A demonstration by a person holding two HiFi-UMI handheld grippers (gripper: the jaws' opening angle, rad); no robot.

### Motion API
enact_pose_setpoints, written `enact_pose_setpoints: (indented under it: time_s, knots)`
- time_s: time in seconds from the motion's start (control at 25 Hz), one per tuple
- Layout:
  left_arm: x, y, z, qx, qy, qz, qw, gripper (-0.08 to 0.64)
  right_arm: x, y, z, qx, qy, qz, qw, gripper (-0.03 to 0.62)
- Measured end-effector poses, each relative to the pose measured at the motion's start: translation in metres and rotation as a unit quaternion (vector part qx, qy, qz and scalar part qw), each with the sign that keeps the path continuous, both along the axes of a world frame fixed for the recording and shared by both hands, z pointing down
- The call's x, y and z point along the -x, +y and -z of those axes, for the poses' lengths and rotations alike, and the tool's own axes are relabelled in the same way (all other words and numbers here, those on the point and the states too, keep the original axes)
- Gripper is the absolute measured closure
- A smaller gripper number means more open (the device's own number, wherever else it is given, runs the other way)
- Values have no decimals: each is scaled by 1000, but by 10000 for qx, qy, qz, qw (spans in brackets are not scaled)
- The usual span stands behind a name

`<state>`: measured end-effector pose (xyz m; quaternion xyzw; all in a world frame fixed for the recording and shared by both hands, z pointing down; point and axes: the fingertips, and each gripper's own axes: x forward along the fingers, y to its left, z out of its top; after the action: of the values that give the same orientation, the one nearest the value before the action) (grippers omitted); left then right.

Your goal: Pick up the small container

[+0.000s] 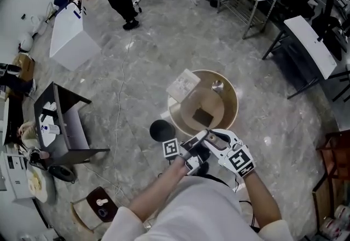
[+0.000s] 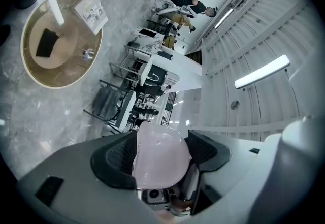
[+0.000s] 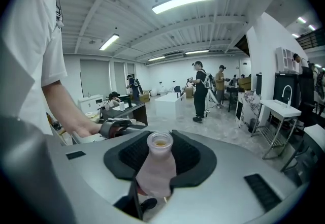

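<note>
small container: a little pale pink bottle with an open neck, off the table and held up near the person's body

head view, grippers: left gripper (image 1: 188, 158) and right gripper (image 1: 216, 144) are close together just below the round table (image 1: 229, 109), tips nearly meeting; the bottle cannot be made out between them here

head view, table: a booklet (image 1: 183, 84) overhangs the far-left rim, a black square pad (image 1: 203, 117) lies near the middle, and a small shiny thing (image 1: 217, 86) sits toward the far side

head view, floor: a black round stool (image 1: 162, 130) stands just beside the table's left edge

left gripper view, tongs: the left gripper (image 2: 160, 154) has its jaws spread wide, with both pads pressed on a pale pink rounded piece (image 2: 161, 159); i cannot tell whether it is the bottle's other end or a separate part

left gripper view, background: the round table (image 2: 30, 73) is well apart, up in the corner

right gripper view, tongs: the right gripper (image 3: 161, 153) has its jaws narrow, clamped on the body of the small container (image 3: 156, 169), neck pointing away from the camera, roughly upright

step in hand: by my reading the lift itself is done, since the bottle is clear of the table

next move: it likely calls for a steady clamp and a level bottle, since the neck is open and may spill

risk: a smooth, rounded body could slip or twist if either grip loosens
</note>
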<state>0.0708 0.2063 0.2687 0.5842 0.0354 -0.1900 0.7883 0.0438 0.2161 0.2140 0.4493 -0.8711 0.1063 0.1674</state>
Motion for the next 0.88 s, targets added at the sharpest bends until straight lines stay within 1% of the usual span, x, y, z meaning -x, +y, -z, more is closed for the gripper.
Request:
enact_pose_setpoints:
  time_s: [0.2, 0.36, 0.56, 0.76, 0.88]
  knots:
    - [8, 16, 8, -166, -64, 192, 9997, 233, 7, 19, 9, -182, -47, 185, 9997, 445]
    - [16, 31, 18, -222, -64, 230, 9995, 233, 15, 35, 19, -240, -103, 282, 9993, 443]
    - [28, 40, 32, -305, -5, 108, 9995, 235, 29, 44, 30, -293, -122, 317, 9990, 443]
    - [47, 44, 37, -248, 27, -29, 9997, 235, 49, 46, 35, -287, -161, 194, 9993, 443]
    - [59, 46, 38, -281, 19, -168, 9995, 235, 60, 48, 37, -275, -177, 29, 9995, 443]
